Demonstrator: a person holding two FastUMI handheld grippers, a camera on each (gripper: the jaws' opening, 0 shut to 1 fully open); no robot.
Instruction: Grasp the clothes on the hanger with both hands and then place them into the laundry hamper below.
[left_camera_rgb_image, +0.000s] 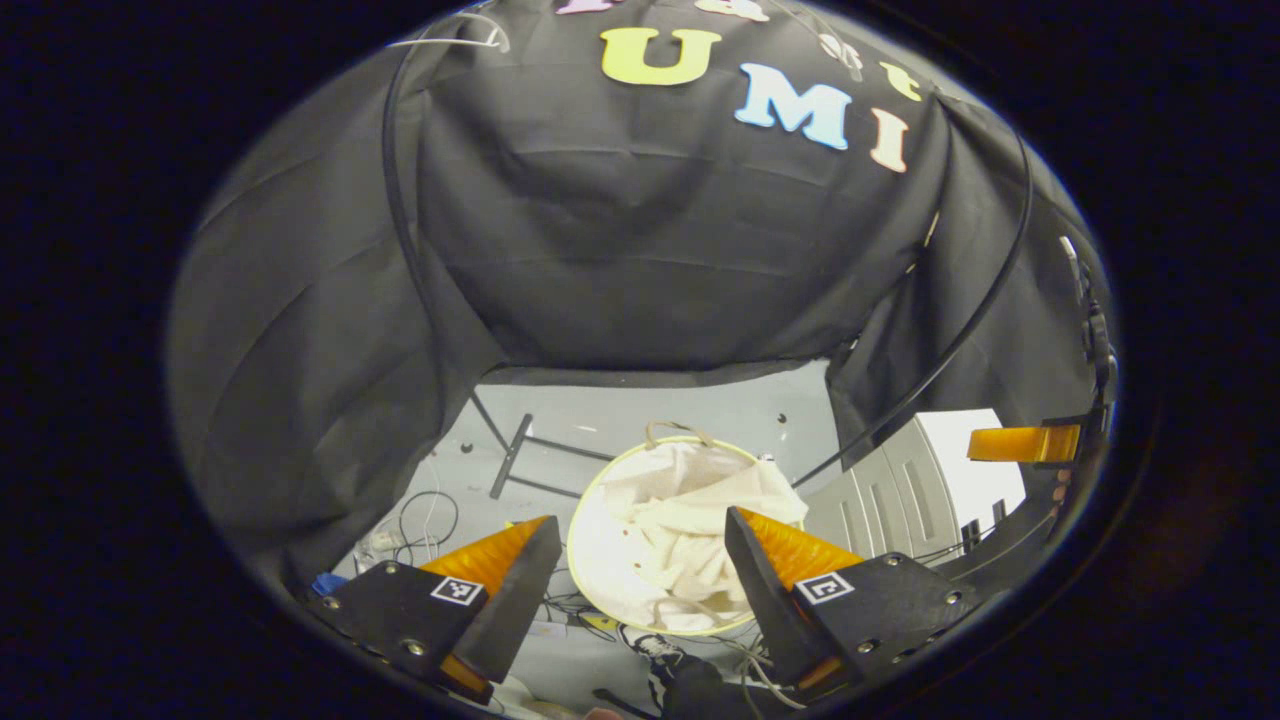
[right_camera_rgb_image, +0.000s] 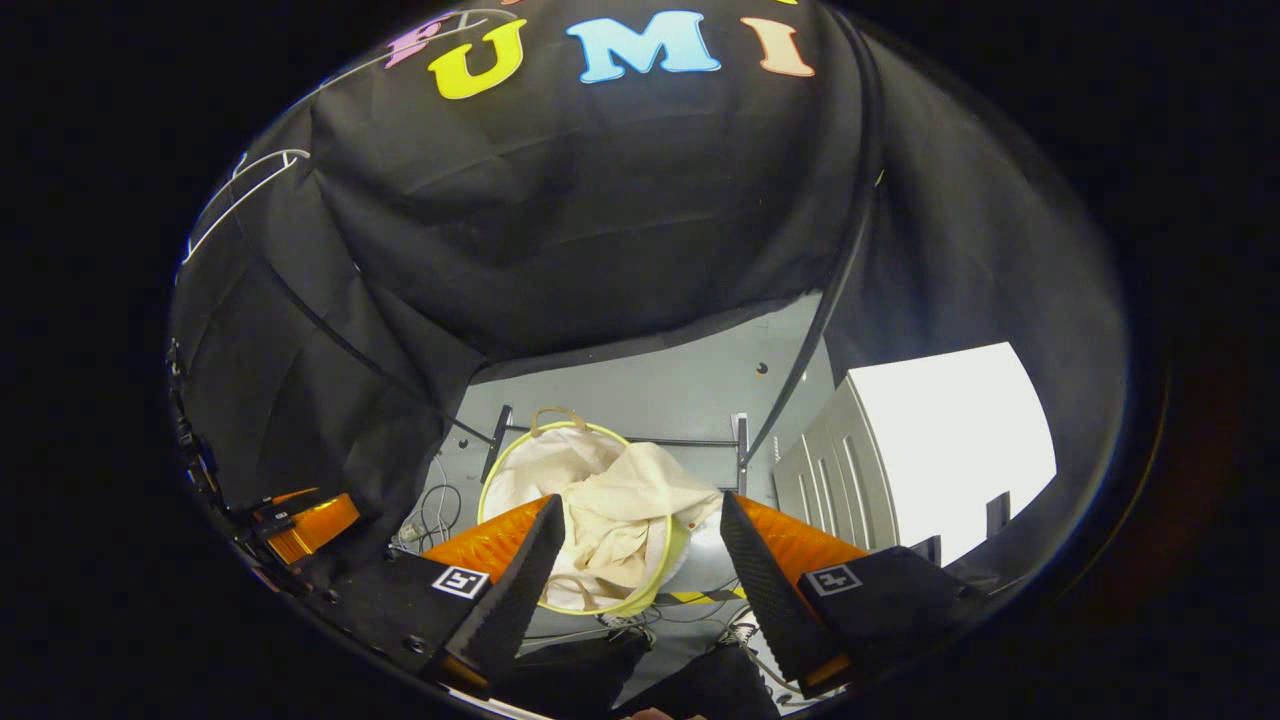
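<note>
Below me on the grey floor stands the round laundry hamper (left_camera_rgb_image: 592, 488) (right_camera_rgb_image: 487, 495) with a yellow-green rim and a loop handle. The cream clothes (left_camera_rgb_image: 690, 510) (right_camera_rgb_image: 610, 500) lie crumpled inside it, and in the right gripper view one fold hangs over the rim on the right. My left gripper (left_camera_rgb_image: 640, 520) hovers high above the hamper, open and holding nothing. Beside it, my right gripper (right_camera_rgb_image: 642, 502) is also open and holds nothing. Each one appears at the edge of the other's view: the right gripper (left_camera_rgb_image: 1025, 443), the left gripper (right_camera_rgb_image: 300, 525). A bare white wire hanger (left_camera_rgb_image: 450, 40) (right_camera_rgb_image: 240, 190) hangs up high.
A white cabinet (left_camera_rgb_image: 880, 490) (right_camera_rgb_image: 900, 450) stands right of the hamper. The rack's dark base bars (left_camera_rgb_image: 520, 455) (right_camera_rgb_image: 740, 440) lie on the floor behind it. Loose cables (left_camera_rgb_image: 425, 515) trail at the left. Dark trouser legs (right_camera_rgb_image: 640, 670) show at the bottom.
</note>
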